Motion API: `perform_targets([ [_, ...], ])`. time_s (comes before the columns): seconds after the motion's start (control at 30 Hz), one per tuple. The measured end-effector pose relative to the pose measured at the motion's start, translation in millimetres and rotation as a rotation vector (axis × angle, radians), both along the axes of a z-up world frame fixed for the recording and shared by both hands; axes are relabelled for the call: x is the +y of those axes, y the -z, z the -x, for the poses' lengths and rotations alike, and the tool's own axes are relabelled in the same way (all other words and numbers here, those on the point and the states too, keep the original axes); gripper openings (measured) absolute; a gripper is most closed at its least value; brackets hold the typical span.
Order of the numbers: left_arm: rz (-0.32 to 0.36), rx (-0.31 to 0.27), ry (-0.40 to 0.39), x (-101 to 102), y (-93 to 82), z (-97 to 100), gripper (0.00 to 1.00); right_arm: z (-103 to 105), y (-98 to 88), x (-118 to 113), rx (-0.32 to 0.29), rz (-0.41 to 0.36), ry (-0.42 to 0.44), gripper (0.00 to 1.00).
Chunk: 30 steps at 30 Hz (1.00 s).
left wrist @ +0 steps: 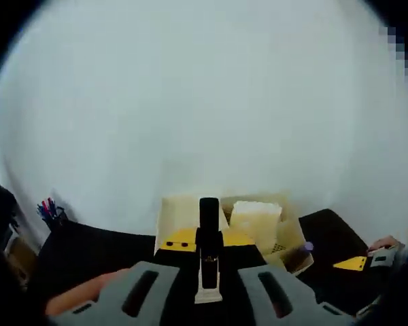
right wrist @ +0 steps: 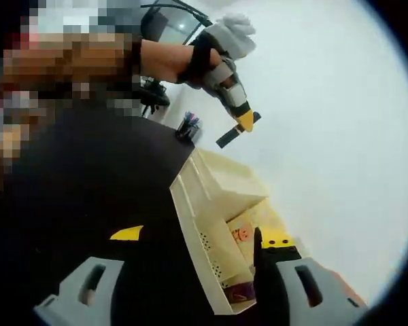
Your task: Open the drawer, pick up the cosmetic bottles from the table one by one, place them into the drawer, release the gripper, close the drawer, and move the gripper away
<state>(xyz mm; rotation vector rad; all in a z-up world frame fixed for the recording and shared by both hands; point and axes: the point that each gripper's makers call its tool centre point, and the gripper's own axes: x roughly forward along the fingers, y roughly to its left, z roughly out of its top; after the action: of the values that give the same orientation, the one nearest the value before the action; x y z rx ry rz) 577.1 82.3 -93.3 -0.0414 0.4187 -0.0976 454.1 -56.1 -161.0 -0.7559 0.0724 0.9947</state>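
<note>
Cosmetic bottle (left wrist: 209, 248) clamped in left tool (left wrist: 209, 288), above cream drawer unit (left wrist: 190, 217).

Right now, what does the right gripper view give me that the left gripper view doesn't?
Right gripper view alone: the left gripper raised above the table, gripping a dark bottle, with the person's gloved hand on it.

Left gripper view alone: that bottle seen close, upright between the left jaws, and a yellow triangle marker on the black table.

Both: the cream drawer unit, the pen cup and the white wall.
</note>
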Motion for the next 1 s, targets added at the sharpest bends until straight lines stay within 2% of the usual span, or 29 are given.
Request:
perform_targets([
  [0.13,-0.002,0.062,-0.025,0.8,13.0,-12.8,0.08,-0.8,4.5,0.4,0.005,0.013,0.007,0.58],
  [0.2,-0.044,0.112,-0.051,7.2,23.8,-18.3,0.07,-1.1,4.2,2.2,0.005,0.022,0.005,0.58],
  [0.27,-0.070,0.134,-0.064,11.7,30.2,-24.9,0.07,-2.6,4.9,3.9,0.007,0.030,0.002,0.58],
  [0.5,-0.045,0.173,-0.076,19.0,48.2,-45.6,0.07,-15.1,12.0,9.2,0.024,0.057,0.006,0.57],
  [0.7,-0.038,0.195,-0.076,17.8,61.9,-55.4,0.07,-23.0,17.6,9.2,0.036,0.070,0.013,0.56],
  [0.83,-0.046,0.190,-0.076,17.5,60.3,-66.2,0.07,-24.2,19.6,7.8,0.041,0.070,0.016,0.56],
  [0.93,-0.052,0.182,-0.081,9.7,66.0,-62.2,0.07,-25.4,20.6,7.7,0.042,0.074,0.019,0.56],
  [1.0,-0.049,0.177,-0.085,9.2,68.9,-67.2,0.07,-24.2,22.2,7.9,0.042,0.078,0.018,0.56],
])
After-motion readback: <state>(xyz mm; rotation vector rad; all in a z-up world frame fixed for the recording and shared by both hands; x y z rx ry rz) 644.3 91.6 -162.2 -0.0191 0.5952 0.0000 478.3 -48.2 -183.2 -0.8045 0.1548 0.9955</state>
